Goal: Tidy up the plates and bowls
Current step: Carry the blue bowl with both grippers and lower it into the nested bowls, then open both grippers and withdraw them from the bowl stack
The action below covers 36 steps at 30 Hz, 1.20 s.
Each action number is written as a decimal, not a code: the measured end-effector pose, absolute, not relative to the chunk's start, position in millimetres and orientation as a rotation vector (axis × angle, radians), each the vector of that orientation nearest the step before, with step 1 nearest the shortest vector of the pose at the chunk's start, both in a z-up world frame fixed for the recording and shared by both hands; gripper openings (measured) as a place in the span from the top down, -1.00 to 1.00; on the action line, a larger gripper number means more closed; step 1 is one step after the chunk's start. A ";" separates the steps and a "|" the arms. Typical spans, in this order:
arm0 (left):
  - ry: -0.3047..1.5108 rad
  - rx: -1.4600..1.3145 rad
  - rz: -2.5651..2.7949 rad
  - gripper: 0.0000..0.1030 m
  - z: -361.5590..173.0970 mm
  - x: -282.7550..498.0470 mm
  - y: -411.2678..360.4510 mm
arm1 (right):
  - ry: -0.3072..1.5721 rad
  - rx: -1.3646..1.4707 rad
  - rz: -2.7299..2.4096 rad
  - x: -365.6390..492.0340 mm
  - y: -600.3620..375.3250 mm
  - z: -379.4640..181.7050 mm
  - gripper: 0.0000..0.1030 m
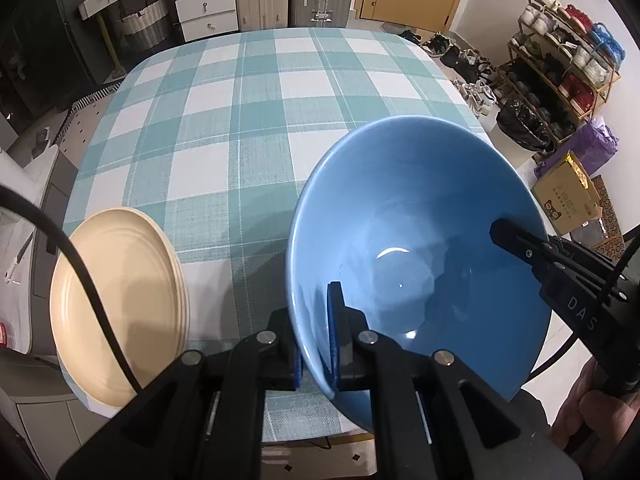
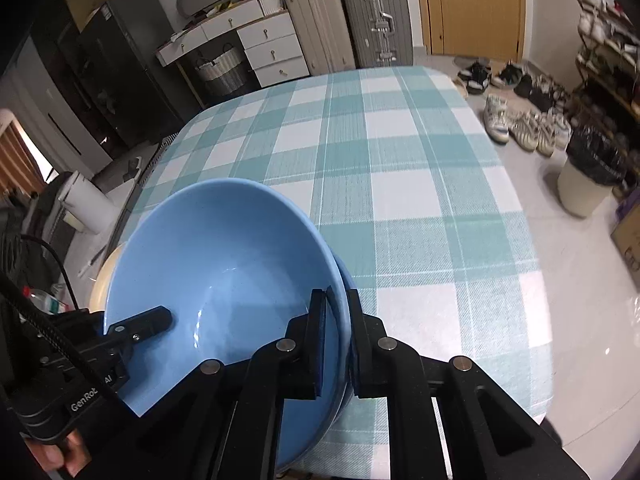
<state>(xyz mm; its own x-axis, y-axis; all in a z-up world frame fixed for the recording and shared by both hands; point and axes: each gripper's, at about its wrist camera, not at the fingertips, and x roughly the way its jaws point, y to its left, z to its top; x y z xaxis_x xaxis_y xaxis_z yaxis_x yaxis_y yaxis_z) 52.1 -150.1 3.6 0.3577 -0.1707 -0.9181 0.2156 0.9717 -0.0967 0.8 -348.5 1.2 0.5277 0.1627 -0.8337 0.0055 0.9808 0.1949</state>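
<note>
Blue bowl (image 1: 416,248), above the near edge of the checked table (image 1: 256,120), gripped at opposite rim walls: left gripper (image 1: 316,344) clamped on its left wall, right gripper (image 2: 338,344) on its right. Cream plates (image 1: 120,304) lie just left, nearer the left hand.

"DAS" on the right tongs (image 1: 496,236), "GenRo" on the left tongs (image 2: 166,316)

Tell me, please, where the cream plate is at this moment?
In the left wrist view, the cream plate sits at the near left corner of the checked tablecloth, left of the blue bowl.
</note>
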 end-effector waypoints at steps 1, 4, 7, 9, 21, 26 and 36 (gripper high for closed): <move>1.180 0.049 -0.247 0.85 3.7 51.9 -150.6 | 1.004 0.169 0.088 0.1 -347.3 1.9 0.77; 1.179 0.074 -0.236 0.84 2.2 50.9 -153.8 | 0.988 0.129 0.073 -1.2 -342.5 2.2 0.74; 1.179 0.101 -0.221 0.83 2.6 48.3 -156.7 | 0.977 0.117 0.069 -2.5 -341.2 0.8 0.72; 1.180 0.126 -0.215 0.81 2.6 47.7 -159.4 | 0.974 0.111 0.061 -2.5 -341.3 0.0 0.72; 1.166 0.188 -0.153 0.74 2.0 44.8 -160.4 | 0.964 0.072 0.047 -5.6 -338.1 -10.2 0.72; 1.175 0.146 -0.160 0.69 -2.3 46.2 -149.5 | 0.953 0.065 0.046 -7.3 -337.9 -10.0 0.71; 1.096 0.190 -0.190 0.08 -5.7 36.9 -139.9 | 0.811 0.064 0.079 -25.6 -334.4 23.9 0.40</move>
<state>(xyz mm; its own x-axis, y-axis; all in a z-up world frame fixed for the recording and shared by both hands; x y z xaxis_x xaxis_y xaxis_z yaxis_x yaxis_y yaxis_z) 36.9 -139.9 -5.7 0.4441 -0.0584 -0.8941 0.2452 0.9677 0.0586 -25.6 -334.4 23.9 0.6863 0.0948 -0.7211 -0.0460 0.9951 0.0871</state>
